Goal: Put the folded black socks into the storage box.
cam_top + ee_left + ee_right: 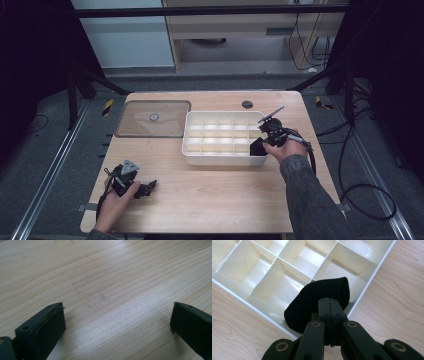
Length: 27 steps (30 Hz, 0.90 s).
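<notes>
A white box [220, 159] split into several compartments stands on the wooden table [210, 195], right of centre. My right gripper [264, 141] hangs over the box's near right corner, shut on a black folded piece of cloth [257, 148]. In the right gripper view the cloth [312, 305] bulges out beyond the closed fingertips of my right gripper [329, 302], above a corner compartment of the box [239, 262]. My left gripper [150, 187] lies low at the table's front left. It is open, and bare wood shows between the jaws of my left gripper [117, 312].
A clear flat lid [152, 119] with a round knob lies at the back left, beside the box. A dark round hole [247, 104] sits near the table's far edge. Cables trail on the floor to the right.
</notes>
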{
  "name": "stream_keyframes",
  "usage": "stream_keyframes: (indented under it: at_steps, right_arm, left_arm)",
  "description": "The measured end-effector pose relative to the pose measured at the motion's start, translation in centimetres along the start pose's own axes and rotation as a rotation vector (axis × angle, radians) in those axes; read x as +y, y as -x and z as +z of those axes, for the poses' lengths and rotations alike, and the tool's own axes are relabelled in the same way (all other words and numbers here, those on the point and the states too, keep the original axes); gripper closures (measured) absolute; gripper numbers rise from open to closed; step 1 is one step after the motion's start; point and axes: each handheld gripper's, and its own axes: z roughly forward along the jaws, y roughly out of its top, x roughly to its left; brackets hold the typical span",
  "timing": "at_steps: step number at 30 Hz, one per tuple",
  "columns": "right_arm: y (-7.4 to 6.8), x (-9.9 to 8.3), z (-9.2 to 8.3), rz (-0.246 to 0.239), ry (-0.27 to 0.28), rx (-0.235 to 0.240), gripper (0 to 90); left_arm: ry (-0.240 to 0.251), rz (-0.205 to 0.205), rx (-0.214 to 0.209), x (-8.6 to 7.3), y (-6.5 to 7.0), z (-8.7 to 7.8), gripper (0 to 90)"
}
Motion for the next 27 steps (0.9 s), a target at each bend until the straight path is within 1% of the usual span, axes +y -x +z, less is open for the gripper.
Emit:
stream_keyframes:
  at_steps: [3, 10, 13, 17, 23, 25, 27]
  right_arm:
    - [0.1, 0.0, 0.0, -0.006, 0.006, -0.002, 90.0]
    - [0.0, 0.0, -0.3, 0.006, 0.03, 0.014, 90.0]
    - [0.0, 0.0, -0.4, 0.011, 0.035, 0.011, 90.0]
    - [0.1, 0.0, -0.5, 0.013, 0.063, 0.019, 90.0]
    - [0.1, 0.0, -0.9, 0.026, 0.094, 0.018, 90.0]
    - [0.1, 0.0, -1.0, 0.02, 0.11, 0.018, 90.0]
    - [0.1, 0.0, -1.2, 0.025, 0.122, 0.018, 90.0]
  left_arm:
    - [0.0, 0.0, 0.0, 0.0, 0.0, 0.0, 0.0]
    - [0.0, 0.0, 0.0, 0.0, 0.0, 0.0, 0.0]
    - [0.0, 0.0, 0.0, 0.0, 0.0, 0.0, 0.0]
    - [0.0, 0.0, 0.0, 0.0, 0.0, 0.0, 0.0]
    - [0.001, 0.0, -0.001, 0.0, 0.0, 0.0, 0.0]
    - [0.001, 0.0, -0.001, 0.0, 0.0, 0.0, 0.0]
    - [0.001, 0.0, -0.001, 0.0, 0.0, 0.0, 0.0]
